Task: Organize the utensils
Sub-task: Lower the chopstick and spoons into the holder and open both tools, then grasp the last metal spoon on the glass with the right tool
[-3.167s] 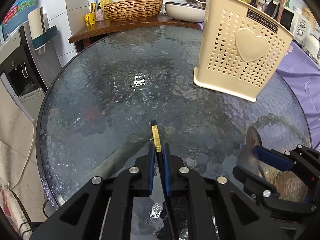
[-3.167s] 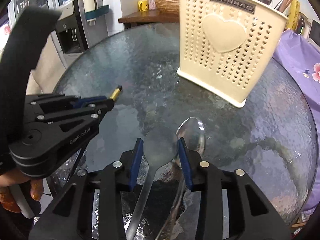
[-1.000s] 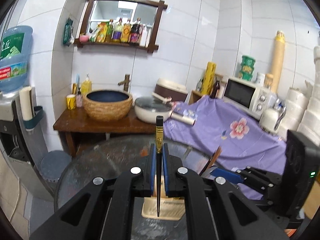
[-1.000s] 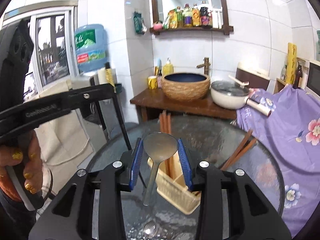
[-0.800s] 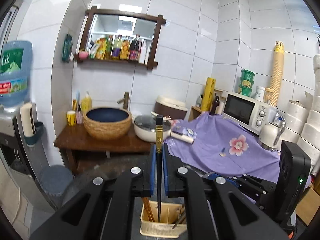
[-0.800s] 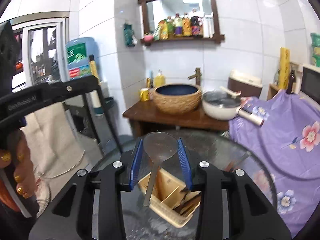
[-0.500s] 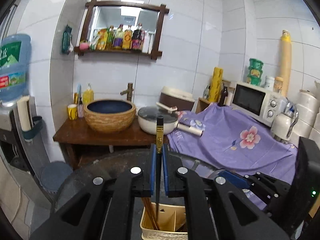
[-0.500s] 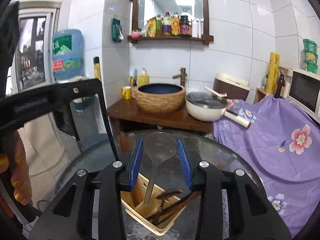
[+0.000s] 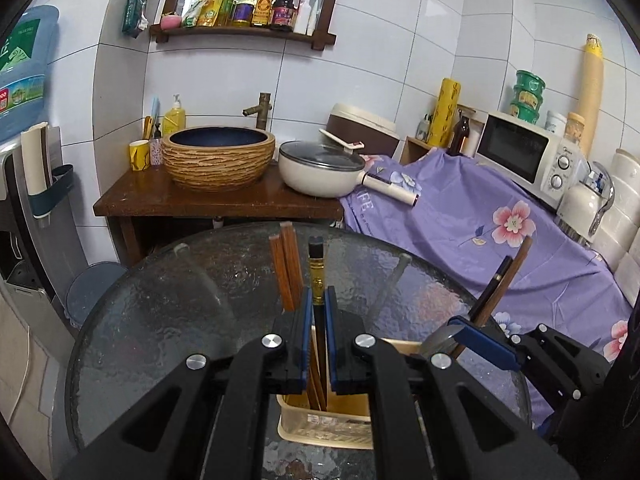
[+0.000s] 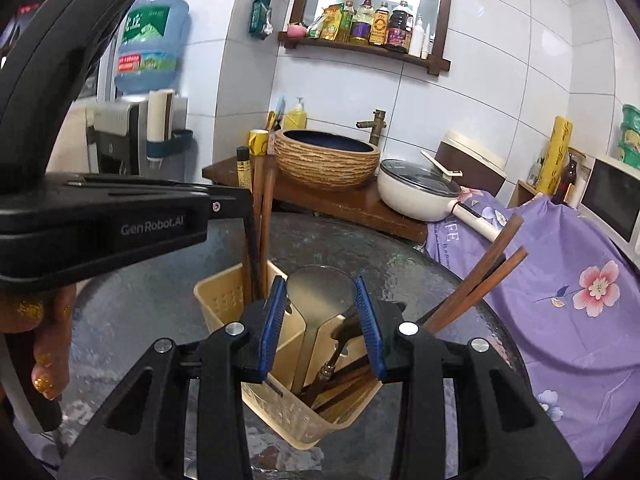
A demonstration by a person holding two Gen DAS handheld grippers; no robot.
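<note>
Both utensils held upright over the holder (image 10: 224, 304) — release pending.

Left gripper (image 9: 319, 312) is clamped on the black chopstick (image 9: 316, 272), its tip inside the left compartment; right gripper (image 10: 320, 312) pinches the spoon (image 10: 320, 296) by the bowl, handle down in the next one. Risks: the spoon handle jamming on utensils piled at 5 o'clock, or grippers bumping — they're close. Open table (image 9: 160, 320) from 9 to 12 o'clock.
</note>
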